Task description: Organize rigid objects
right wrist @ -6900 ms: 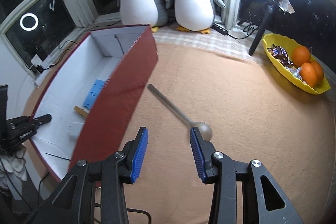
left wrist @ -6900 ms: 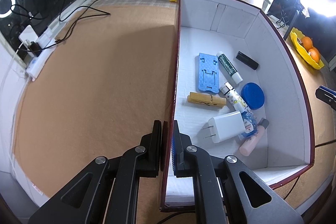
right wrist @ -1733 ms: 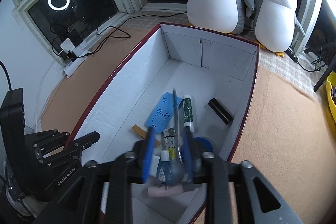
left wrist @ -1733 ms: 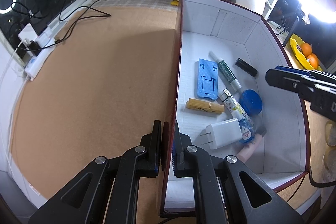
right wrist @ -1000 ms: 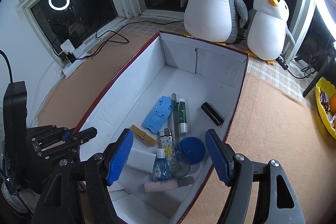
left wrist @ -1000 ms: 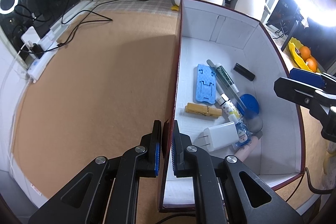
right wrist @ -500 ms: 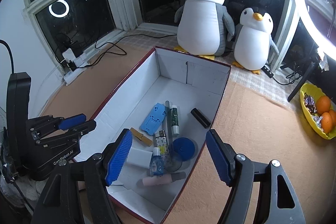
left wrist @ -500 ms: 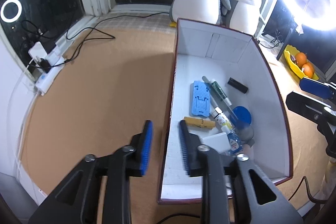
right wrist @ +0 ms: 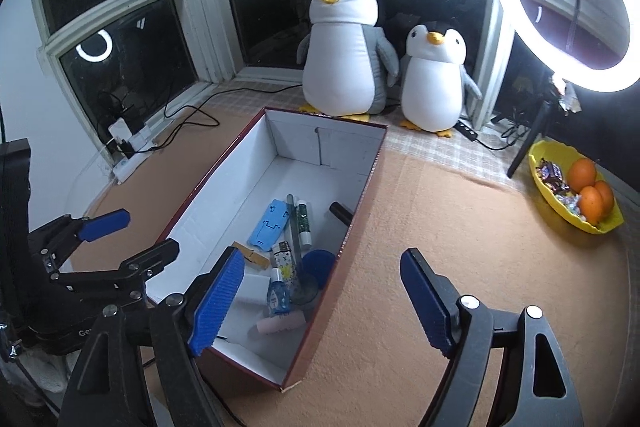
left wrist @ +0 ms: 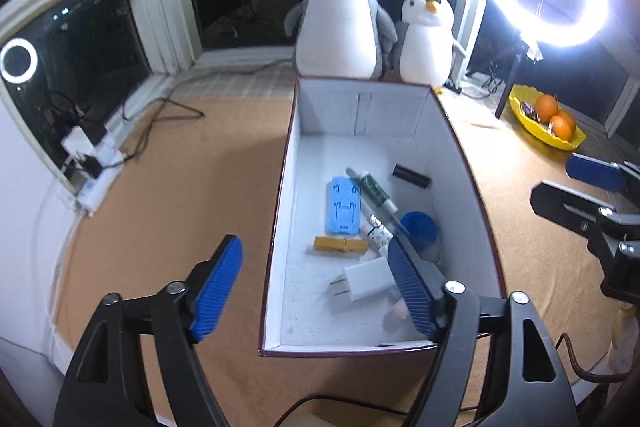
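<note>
My left gripper [left wrist: 316,287] hangs above the near left corner of the box [left wrist: 280,227], jaws opening with nothing pressed between the pads (the box's left wall shows below the gap). Inside the box, from 9 to 3 o'clock: blue phone stand [left wrist: 341,205], yellow clothespin [left wrist: 340,245], white charger [left wrist: 362,281], blue round lid [left wrist: 420,225]; black cylinder [left wrist: 411,177] at 1 o'clock. My right gripper [right wrist: 322,301] is above the box's right wall, jaws opening, holding nothing. Two plush penguins [right wrist: 348,47] stand at 12 o'clock.
</note>
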`<state>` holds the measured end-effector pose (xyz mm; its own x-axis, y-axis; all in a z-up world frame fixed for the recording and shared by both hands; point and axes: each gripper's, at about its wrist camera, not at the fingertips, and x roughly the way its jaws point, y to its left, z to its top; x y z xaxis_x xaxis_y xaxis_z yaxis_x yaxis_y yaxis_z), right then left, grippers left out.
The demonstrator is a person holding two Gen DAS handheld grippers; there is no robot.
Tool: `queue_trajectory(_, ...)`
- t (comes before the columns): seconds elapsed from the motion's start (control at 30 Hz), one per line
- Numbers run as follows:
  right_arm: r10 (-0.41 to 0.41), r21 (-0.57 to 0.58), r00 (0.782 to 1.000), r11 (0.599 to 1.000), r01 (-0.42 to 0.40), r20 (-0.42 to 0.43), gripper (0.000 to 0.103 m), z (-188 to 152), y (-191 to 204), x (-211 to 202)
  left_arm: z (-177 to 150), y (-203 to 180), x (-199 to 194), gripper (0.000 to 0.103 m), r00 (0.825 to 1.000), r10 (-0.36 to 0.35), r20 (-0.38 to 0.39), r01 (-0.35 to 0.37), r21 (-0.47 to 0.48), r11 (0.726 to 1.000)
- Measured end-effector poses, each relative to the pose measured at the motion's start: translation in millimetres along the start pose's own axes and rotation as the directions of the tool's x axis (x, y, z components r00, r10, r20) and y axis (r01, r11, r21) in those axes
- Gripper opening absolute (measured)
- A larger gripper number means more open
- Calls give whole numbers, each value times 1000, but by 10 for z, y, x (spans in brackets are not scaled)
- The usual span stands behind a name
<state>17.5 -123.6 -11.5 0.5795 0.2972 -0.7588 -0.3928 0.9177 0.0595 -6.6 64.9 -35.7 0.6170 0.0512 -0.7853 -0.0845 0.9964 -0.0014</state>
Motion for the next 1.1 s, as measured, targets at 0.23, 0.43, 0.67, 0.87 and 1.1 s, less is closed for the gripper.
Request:
queue_trajectory(0.23, -75, 25, 996, 997, 74, 55, 85, -125, -138, -316, 3, -50, -230, 82, 999, 25, 32, -25, -8, 1000)
queue_trajectory(0.43, -72, 37, 996, 997, 70, 54, 86, -179, -197, -413, 12, -99, -323, 82, 999, 6, 41, -6, -1, 1000)
queue_trajectory(0.67, -79, 49, 996, 996, 76, 48, 86, -207, -214, -401, 18, -113, -382, 82, 999, 1, 52, -1, -3, 1000)
queue_trajectory(0.87, -80, 50, 995, 996, 77, 55, 86, -208, -227, -421, 18, -117, -389, 82, 999, 1, 51, -1, -2, 1000)
queue_trajectory(1.1, -86, 49, 995, 995, 84, 47, 86, -214, -236, -406, 22, -119, -368, 82, 999, 0, 43, 0, -3, 1000)
